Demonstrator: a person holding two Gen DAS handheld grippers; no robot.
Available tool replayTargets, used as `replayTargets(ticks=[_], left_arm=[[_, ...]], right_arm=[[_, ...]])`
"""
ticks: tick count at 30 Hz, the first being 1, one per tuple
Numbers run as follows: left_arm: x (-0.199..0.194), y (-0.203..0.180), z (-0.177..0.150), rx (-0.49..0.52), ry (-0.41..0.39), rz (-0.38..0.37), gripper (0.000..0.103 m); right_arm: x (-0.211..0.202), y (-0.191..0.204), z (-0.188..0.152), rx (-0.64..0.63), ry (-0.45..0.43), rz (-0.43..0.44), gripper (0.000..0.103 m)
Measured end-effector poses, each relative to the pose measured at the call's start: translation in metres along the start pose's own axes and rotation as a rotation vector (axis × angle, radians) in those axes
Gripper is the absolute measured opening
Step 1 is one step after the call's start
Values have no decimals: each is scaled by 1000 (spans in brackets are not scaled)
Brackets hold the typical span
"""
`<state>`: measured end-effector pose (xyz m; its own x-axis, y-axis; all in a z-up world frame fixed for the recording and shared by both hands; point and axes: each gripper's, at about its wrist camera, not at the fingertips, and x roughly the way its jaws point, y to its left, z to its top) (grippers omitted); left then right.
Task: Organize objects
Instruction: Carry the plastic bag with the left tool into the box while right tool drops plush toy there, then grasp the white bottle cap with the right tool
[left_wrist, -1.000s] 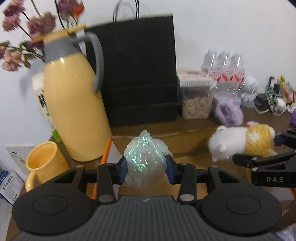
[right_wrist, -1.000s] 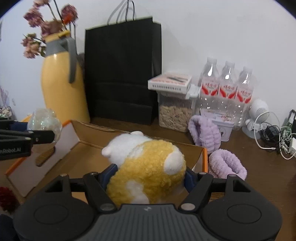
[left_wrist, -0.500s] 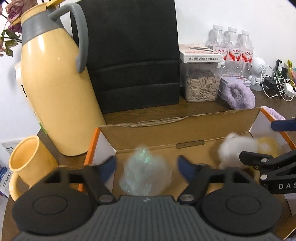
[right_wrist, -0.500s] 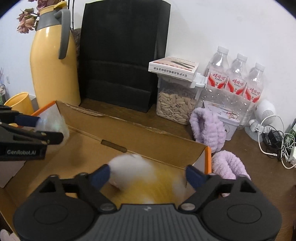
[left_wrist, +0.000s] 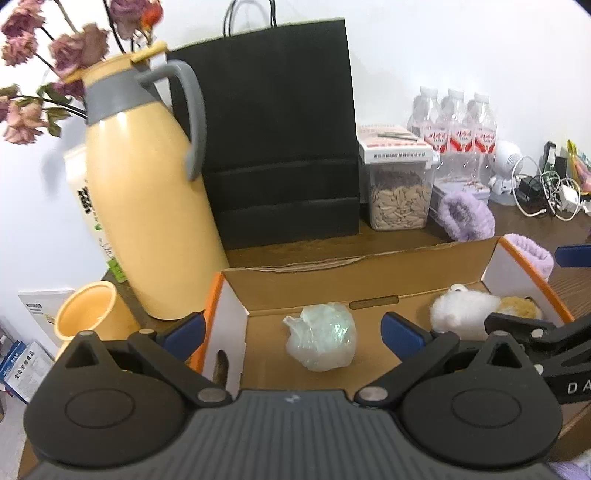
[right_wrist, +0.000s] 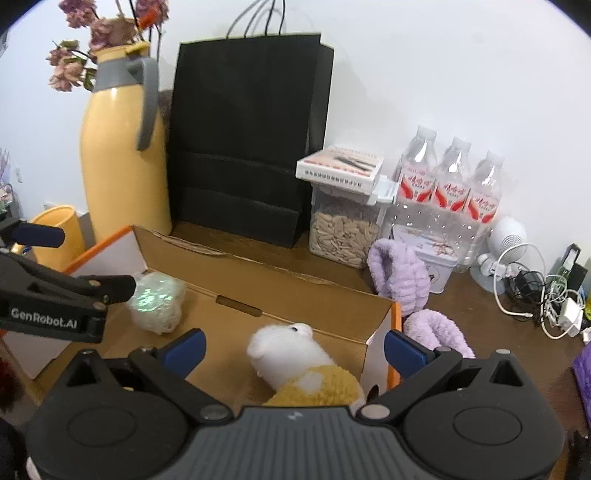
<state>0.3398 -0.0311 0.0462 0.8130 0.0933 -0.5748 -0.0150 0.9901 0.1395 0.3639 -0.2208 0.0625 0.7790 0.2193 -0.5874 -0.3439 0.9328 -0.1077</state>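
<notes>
1. The left hand-held gripper (left_wrist: 291, 328) hangs over the left end of an open cardboard box (left_wrist: 369, 284), its jaws opening and now spread wide, with nothing pressed between the blue pads.
2. A crumpled iridescent plastic ball (left_wrist: 320, 340) lies on the box floor below and between those pads, touching neither.
3. The right hand-held gripper (right_wrist: 293, 345) is over the right end of the same box; its jaws too are opening and stand wide apart, gripping nothing.
4. A white and yellow plush toy (right_wrist: 295, 360) lies on the box floor between the right pads, free of both, close to the right end wall.
5. In the right wrist view the plastic ball sits well to the left of the plush toy, just beyond a finger of the left hand-held gripper.
6. On the counter (right_wrist: 480, 317) behind the box stand a yellow thermos jug (left_wrist: 147, 206), a black paper bag (left_wrist: 280, 147), a clear jar of seeds (right_wrist: 343, 236) and three water bottles (right_wrist: 448, 184).
7. Two purple fluffy slippers (right_wrist: 402, 277) lie just beyond the right end of the box.
</notes>
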Motion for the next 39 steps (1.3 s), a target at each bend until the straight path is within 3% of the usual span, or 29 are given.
replayTargets(ticks=[9,22,31,39], left_arm=[[-58,6,-11,-7,-70,8,103],[-149,31,-85,-30,-194,43,103],[-172,44,-154,-18,-157,90,103],[-182,55,-197,-73,-91,61,103]], right_arm=[[-59,20,-9,-9,-85,5,103],[-148,53,-73,-20,-189,45,103],[-166,82,-138,20,-131,112,103],[-158,111,-178,37,-36,151,103]])
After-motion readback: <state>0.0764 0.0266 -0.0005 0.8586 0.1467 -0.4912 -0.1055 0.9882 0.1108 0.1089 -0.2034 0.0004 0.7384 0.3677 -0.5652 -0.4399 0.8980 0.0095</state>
